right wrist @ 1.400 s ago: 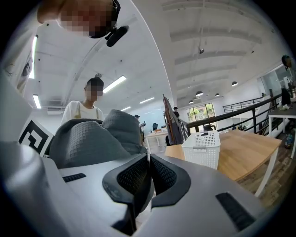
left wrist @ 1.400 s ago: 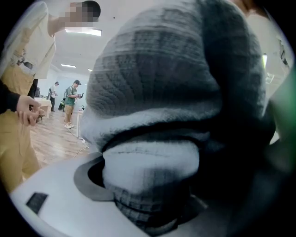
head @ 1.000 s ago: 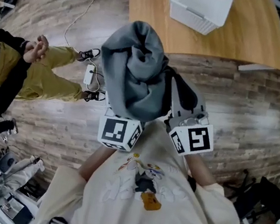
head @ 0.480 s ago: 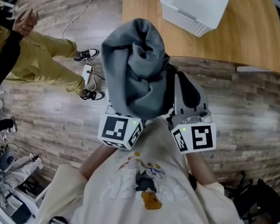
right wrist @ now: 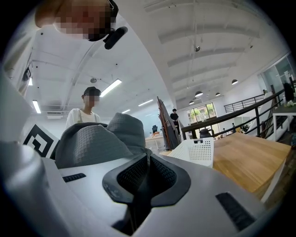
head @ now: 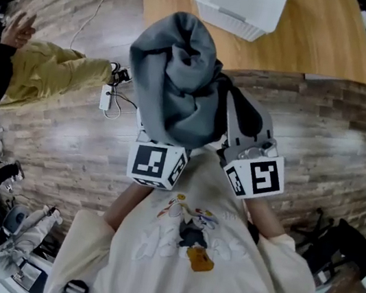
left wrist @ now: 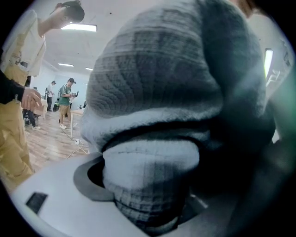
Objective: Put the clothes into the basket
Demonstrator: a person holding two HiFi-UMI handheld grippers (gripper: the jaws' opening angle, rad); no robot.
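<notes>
A bundled grey garment hangs in the air over the wooden floor, in front of my chest. My left gripper is shut on it, its fingers buried in the cloth; the grey knit fills the left gripper view. Just to the right, my right gripper is shut with its pads pressed together and nothing visible between them; the garment sits to its left. The white perforated basket stands on the wooden table ahead, also seen as the basket in the right gripper view.
A person in mustard trousers stands at the left, near a power strip with a cable on the floor. Equipment lies at the lower left and a dark bag at the lower right. The table's near edge lies just beyond the garment.
The table and basket have slid left and up in the head view. The person in mustard trousers has shifted position. Both grippers keep their hold and pose.
</notes>
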